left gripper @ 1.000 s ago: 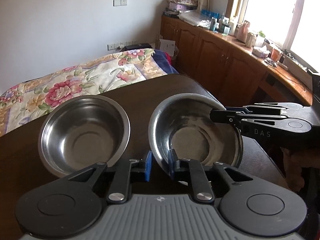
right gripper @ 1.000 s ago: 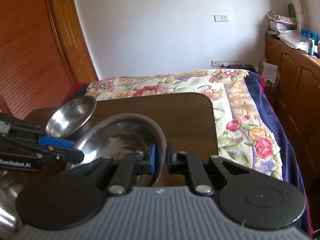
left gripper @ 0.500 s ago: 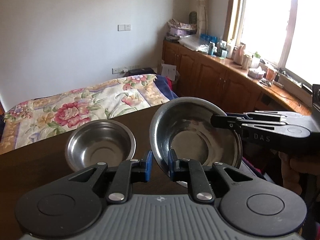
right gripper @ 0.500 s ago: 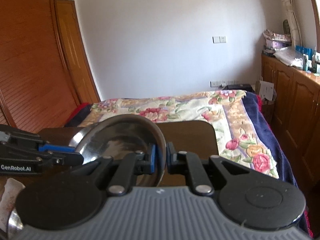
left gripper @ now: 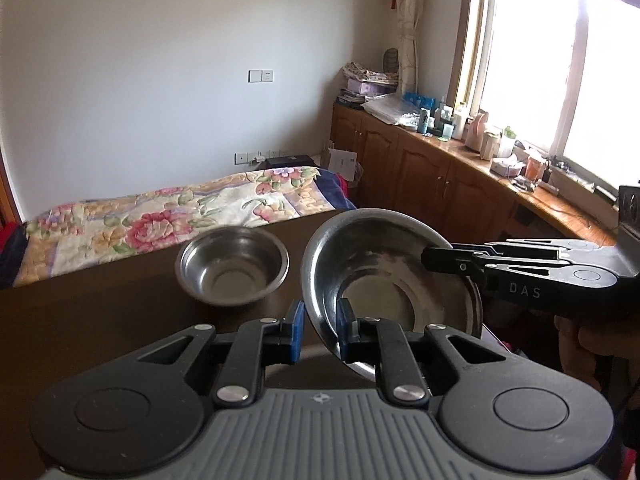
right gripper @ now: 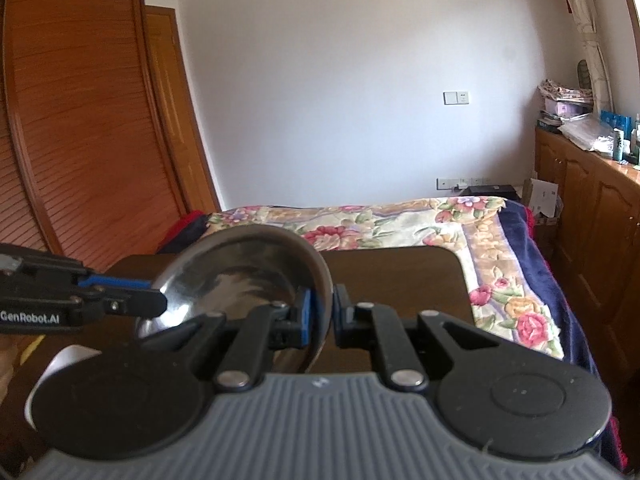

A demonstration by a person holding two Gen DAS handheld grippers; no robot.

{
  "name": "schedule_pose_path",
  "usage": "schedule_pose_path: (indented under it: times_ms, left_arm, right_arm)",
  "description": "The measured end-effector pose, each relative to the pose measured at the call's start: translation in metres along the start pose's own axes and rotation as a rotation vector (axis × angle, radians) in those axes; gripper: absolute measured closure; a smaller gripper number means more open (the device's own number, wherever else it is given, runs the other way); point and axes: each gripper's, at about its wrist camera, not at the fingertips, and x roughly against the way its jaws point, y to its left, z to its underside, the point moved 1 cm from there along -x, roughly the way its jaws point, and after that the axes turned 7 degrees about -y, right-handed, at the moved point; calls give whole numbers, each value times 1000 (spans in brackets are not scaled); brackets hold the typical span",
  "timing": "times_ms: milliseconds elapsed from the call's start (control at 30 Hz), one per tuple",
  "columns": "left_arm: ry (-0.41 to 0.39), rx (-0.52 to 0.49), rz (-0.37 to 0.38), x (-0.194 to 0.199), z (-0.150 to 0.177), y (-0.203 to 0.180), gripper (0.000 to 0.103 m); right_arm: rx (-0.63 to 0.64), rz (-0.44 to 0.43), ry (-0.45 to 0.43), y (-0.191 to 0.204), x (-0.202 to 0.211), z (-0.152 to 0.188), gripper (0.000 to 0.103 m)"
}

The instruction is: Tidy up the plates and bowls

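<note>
A large steel bowl hangs in the air above the dark brown table, held by both grippers. My left gripper is shut on its near-left rim. My right gripper is shut on the opposite rim and shows in the left wrist view coming in from the right. The same bowl fills the right wrist view, with the left gripper on its left rim. A smaller steel bowl sits empty on the table, left of the held bowl.
A bed with a floral cover lies beyond the table's far edge. Wooden cabinets with clutter on top run along the right under a window. A wooden wardrobe stands at the left. A white object shows at the lower left.
Both grippers have lifted the large bowl up off the table and drawn it back. The smaller bowl stayed on the table and now looks farther away.
</note>
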Motion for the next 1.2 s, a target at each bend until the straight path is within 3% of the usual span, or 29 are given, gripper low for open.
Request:
schedule_pose_path:
  times_ms: [400,667,1200]
  left_arm:
    - [-5,52,-17,35,45,17,56]
    - [26,83,-13,37,66,28,56]
    - [65,43,-47,18,84,32,56]
  right_arm:
    - [9,-62,31,31,9,29,91]
    - [20,-93,63,44,13,47,92]
    - [100,-85,118,58,6,66,92]
